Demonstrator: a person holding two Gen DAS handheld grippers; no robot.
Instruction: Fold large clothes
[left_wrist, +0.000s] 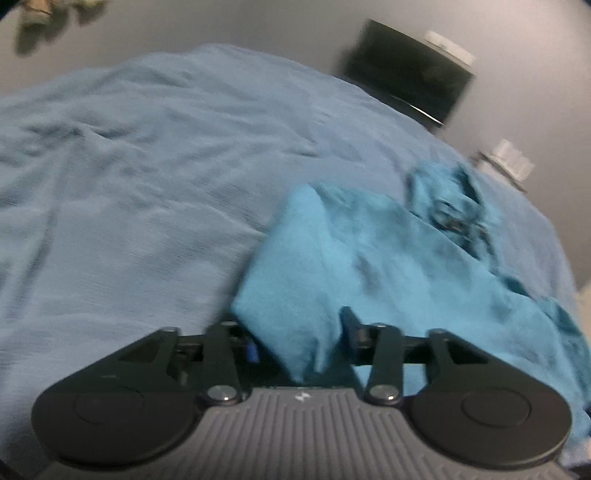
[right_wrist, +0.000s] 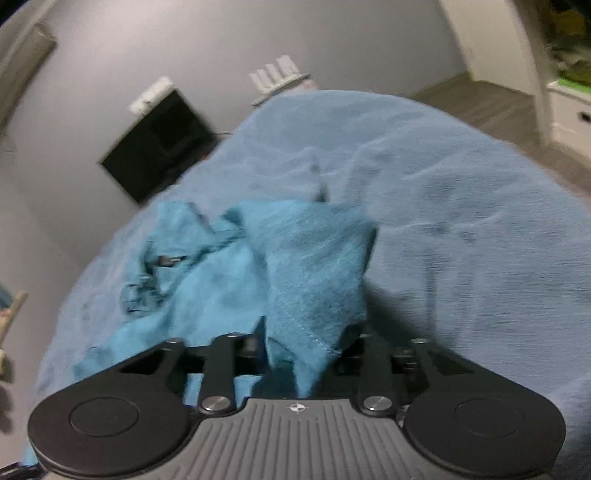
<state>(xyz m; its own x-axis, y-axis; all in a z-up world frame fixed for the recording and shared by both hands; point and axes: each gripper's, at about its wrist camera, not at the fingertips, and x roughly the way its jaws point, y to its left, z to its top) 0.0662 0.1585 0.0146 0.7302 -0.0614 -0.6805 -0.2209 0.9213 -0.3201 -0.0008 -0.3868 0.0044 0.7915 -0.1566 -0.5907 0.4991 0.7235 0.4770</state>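
Note:
A teal garment (left_wrist: 369, 258) lies crumpled on a bed with a pale blue cover (left_wrist: 129, 184). In the left wrist view my left gripper (left_wrist: 295, 332) is shut on a corner of the garment, and the cloth runs away from it to the right. In the right wrist view my right gripper (right_wrist: 306, 347) is shut on a hemmed edge of the same garment (right_wrist: 295, 266), which bunches up in front of it on the bed cover (right_wrist: 461, 221). Both views are blurred. The fingertips are hidden by cloth.
A dark screen (left_wrist: 410, 74) stands against the grey wall past the bed, also in the right wrist view (right_wrist: 159, 147). White objects (right_wrist: 277, 75) sit on a shelf beside it. Wooden floor (right_wrist: 498, 107) and white furniture (right_wrist: 569, 110) lie to the right.

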